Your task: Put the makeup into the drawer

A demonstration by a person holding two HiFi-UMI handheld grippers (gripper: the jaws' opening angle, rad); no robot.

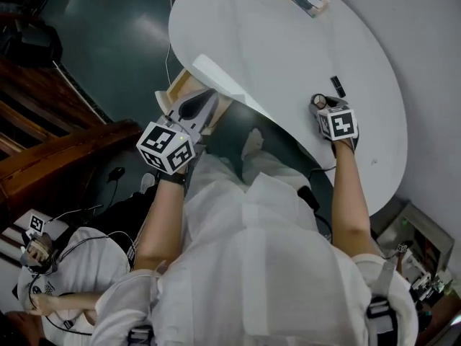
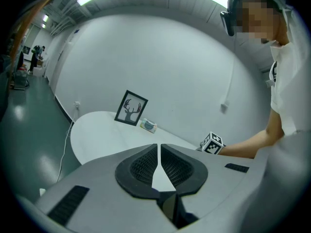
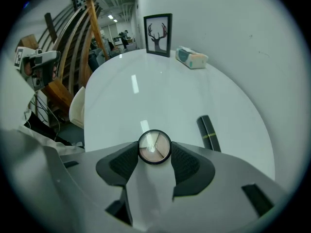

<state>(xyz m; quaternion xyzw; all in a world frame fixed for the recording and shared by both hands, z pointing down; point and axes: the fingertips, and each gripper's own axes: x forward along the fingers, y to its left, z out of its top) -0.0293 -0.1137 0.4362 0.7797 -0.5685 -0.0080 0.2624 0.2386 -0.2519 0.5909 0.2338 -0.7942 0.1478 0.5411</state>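
Note:
A round makeup compact [image 3: 154,147] with beige powder sits between the pads of my right gripper [image 3: 154,153], which is shut on it just above the white table [image 3: 160,96]. In the head view that gripper [image 1: 320,105] holds the compact [image 1: 318,101] near the table's near right edge. A black lipstick tube [image 3: 206,131] lies on the table just right of it, also seen from the head camera as the lipstick tube [image 1: 337,86]. My left gripper [image 1: 198,107] is shut and empty over the pulled-out drawer [image 1: 178,86] at the table's left edge. In its own view the left gripper [image 2: 159,154] has its pads together.
A framed deer picture [image 3: 158,34] and a tissue box [image 3: 191,57] stand at the table's far end. Dark wooden furniture [image 1: 65,150] lies left of the drawer. Another person [image 1: 50,280] sits low at the left. The wall runs along the table's right side.

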